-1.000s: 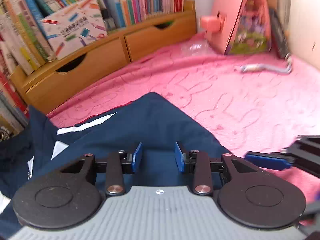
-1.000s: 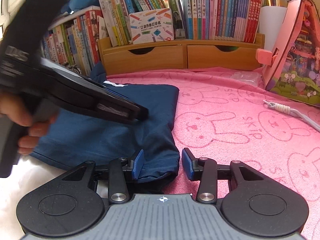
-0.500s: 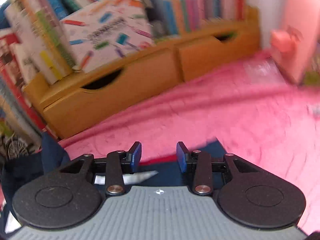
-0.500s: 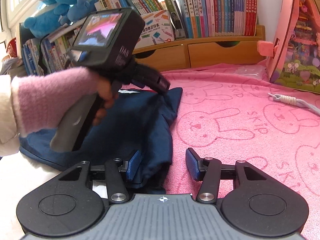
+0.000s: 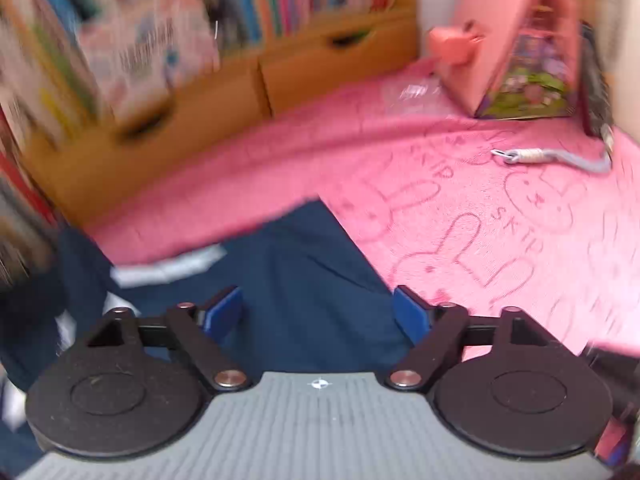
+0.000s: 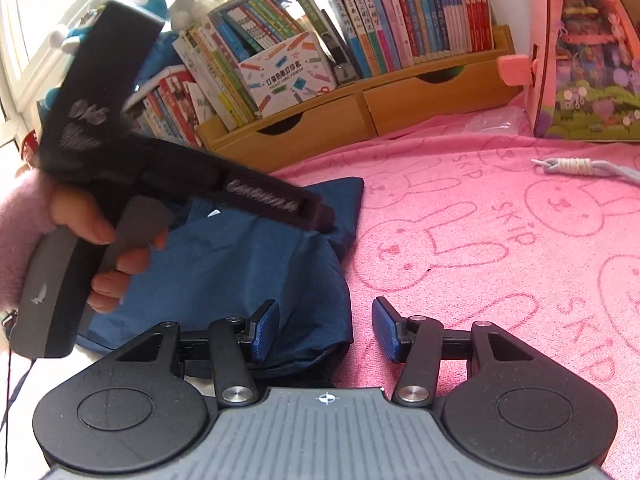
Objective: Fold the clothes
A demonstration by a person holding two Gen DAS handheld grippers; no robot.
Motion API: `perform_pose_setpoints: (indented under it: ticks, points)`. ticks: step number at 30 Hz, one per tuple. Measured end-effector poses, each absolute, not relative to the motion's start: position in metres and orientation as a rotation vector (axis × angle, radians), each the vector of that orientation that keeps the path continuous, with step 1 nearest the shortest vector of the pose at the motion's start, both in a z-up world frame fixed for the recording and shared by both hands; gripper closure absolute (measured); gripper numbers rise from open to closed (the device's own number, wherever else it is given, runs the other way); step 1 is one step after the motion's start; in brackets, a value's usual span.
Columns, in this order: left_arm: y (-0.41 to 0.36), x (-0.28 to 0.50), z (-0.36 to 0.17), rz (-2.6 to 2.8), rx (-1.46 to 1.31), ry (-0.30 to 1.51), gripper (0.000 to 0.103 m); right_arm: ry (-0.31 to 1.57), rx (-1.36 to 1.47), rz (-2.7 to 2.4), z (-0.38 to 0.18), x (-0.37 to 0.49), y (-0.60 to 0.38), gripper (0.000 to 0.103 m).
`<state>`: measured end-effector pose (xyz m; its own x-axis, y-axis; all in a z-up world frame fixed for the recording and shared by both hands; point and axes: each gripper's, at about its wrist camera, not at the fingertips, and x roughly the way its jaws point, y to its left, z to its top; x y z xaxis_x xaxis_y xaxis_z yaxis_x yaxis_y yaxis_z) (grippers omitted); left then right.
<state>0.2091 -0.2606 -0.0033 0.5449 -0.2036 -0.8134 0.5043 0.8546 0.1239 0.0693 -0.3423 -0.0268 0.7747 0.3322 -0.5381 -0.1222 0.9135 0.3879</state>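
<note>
A navy blue garment with white stripes (image 5: pixel 304 276) lies folded on the pink bunny-print towel (image 5: pixel 500 216). My left gripper (image 5: pixel 318 312) is open wide and hovers just above the garment's far corner, holding nothing. In the right wrist view the garment (image 6: pixel 248 280) lies at the left, and the left gripper's black body (image 6: pixel 224 188) hangs over it in a hand. My right gripper (image 6: pixel 324 330) is open, with the garment's near edge lying between its fingers.
A wooden bookshelf with two drawers (image 6: pixel 360 112) and several books stands at the back. A pink toy house (image 6: pixel 580 48) stands at the back right. A coiled white cord (image 6: pixel 576 166) lies on the towel at the right.
My left gripper has opened wider and pulled back from the shelf, so more of the garment shows under it. My right gripper has opened a little and stayed at the near edge.
</note>
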Motion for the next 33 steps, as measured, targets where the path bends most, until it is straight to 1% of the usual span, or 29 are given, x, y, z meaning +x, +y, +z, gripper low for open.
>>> perform_pose_setpoints:
  ticks: [2, 3, 4, 5, 6, 7, 9, 11, 12, 14, 17, 21, 23, 24, 25, 27, 28, 31, 33]
  points:
    - [-0.269, 0.220, -0.009, -0.389, 0.304, 0.983, 0.019, 0.641, 0.348, 0.252, -0.027, 0.069, -0.343, 0.051]
    - [-0.275, 0.222, -0.012, -0.368, 0.320, 0.991, 0.019, 0.641, 0.350, 0.253, -0.027, 0.070, -0.343, 0.051]
    - [-0.283, 0.224, -0.016, -0.339, 0.362, 0.992, 0.019, 0.641, 0.350, 0.254, -0.027, 0.069, -0.343, 0.051]
    - [-0.290, 0.224, -0.019, -0.315, 0.407, 0.969, 0.015, 0.641, 0.350, 0.254, -0.027, 0.069, -0.343, 0.051]
    - [-0.296, 0.224, -0.023, -0.291, 0.451, 0.945, 0.015, 0.641, 0.349, 0.255, -0.027, 0.069, -0.343, 0.051]
    - [-0.301, 0.225, -0.024, -0.276, 0.472, 0.927, 0.018, 0.641, 0.348, 0.255, -0.027, 0.069, -0.343, 0.051]
    - [-0.306, 0.228, -0.025, -0.243, 0.480, 0.913, 0.080, 0.641, 0.347, 0.255, -0.027, 0.068, -0.343, 0.051]
    - [-0.309, 0.231, -0.026, -0.224, 0.459, 0.920, 0.091, 0.641, 0.346, 0.255, -0.027, 0.068, -0.343, 0.051]
    - [-0.312, 0.232, -0.027, -0.214, 0.466, 0.914, 0.094, 0.641, 0.345, 0.255, -0.027, 0.068, -0.342, 0.051]
    - [-0.313, 0.233, -0.029, -0.212, 0.460, 0.893, 0.095, 0.641, 0.345, 0.255, -0.027, 0.067, -0.342, 0.051]
    - [-0.304, 0.241, -0.027, -0.219, 0.363, 0.889, 0.097, 0.643, 0.344, 0.254, -0.027, 0.069, -0.343, 0.051]
    - [-0.296, 0.248, -0.014, -0.239, 0.249, 0.823, 0.097, 0.647, 0.350, 0.261, -0.028, 0.069, -0.344, 0.059]
    - [-0.292, 0.252, -0.007, -0.248, 0.192, 0.789, 0.097, 0.647, 0.365, 0.266, -0.029, 0.069, -0.345, 0.060]
    - [-0.290, 0.254, -0.004, -0.253, 0.164, 0.771, 0.094, 0.647, 0.372, 0.269, -0.029, 0.069, -0.346, 0.060]
    - [-0.287, 0.256, -0.001, -0.258, 0.136, 0.754, 0.094, 0.647, 0.383, 0.272, -0.029, 0.070, -0.348, 0.060]
    - [-0.283, 0.259, 0.005, -0.267, 0.080, 0.719, 0.087, 0.646, 0.402, 0.277, -0.030, 0.070, -0.350, 0.060]
    - [-0.280, 0.257, 0.010, -0.284, 0.075, 0.703, 0.086, 0.646, 0.402, 0.277, -0.030, 0.070, -0.350, 0.060]
    - [-0.267, 0.242, 0.019, -0.346, 0.127, 0.685, 0.081, 0.645, 0.399, 0.276, -0.030, 0.069, -0.349, 0.060]
    - [-0.262, 0.230, 0.017, -0.371, 0.196, 0.734, 0.076, 0.645, 0.397, 0.275, -0.030, 0.069, -0.349, 0.060]
